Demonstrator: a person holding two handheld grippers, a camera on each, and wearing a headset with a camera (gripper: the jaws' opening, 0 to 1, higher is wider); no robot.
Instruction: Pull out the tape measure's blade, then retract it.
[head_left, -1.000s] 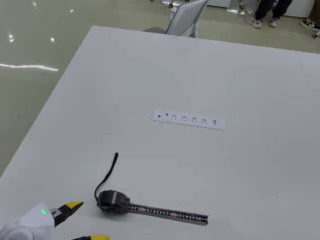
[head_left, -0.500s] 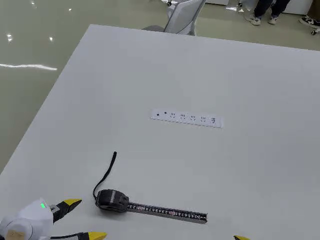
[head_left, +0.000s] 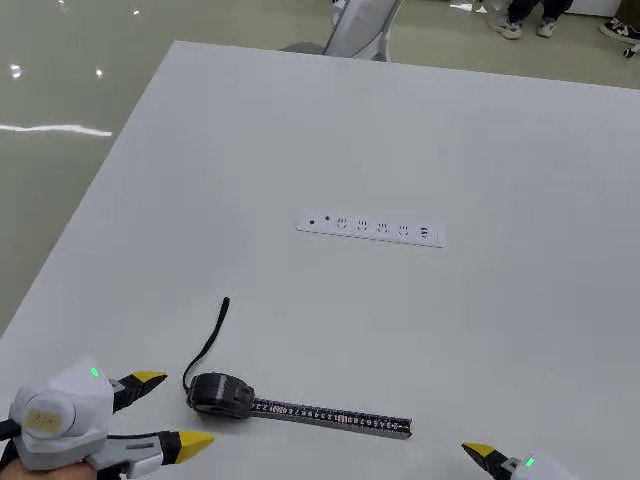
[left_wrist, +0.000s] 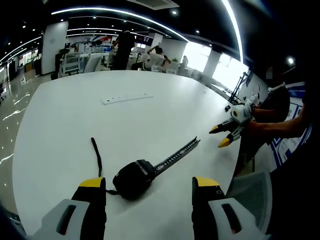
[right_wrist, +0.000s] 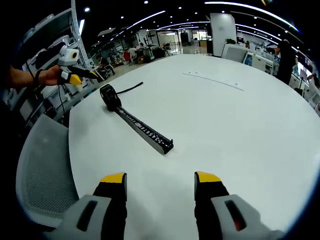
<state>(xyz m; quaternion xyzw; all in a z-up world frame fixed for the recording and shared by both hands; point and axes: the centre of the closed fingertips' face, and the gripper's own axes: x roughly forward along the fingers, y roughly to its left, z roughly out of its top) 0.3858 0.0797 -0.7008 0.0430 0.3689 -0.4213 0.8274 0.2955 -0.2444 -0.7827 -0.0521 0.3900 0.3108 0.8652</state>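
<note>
Left hand-held gripper (head_left: 172, 410): held low over the near-left part of the tabletop (head_left: 400, 140); yellow-tipped jaws spread wide and empty, aimed at the tape measure's case, apart from it.
Left hand-held gripper's own view (left_wrist: 149, 182): the case sits ahead, between the two jaw lines.
Right hand-held gripper (right_wrist: 160, 177): jaws spread, gripping nothing, pointing across the tabletop toward the blade's free end, not touching it.
Tape measure (head_left: 222, 393): black case lying on the tabletop near the front edge, just beside the left jaws.
Blade (head_left: 330, 417): drawn partway out, flat on the surface, running rightward from the case.
Strap (head_left: 208, 340): black, trailing away from the case.
Power strip (head_left: 371, 228): white, mid-tabletop, well apart.
</note>
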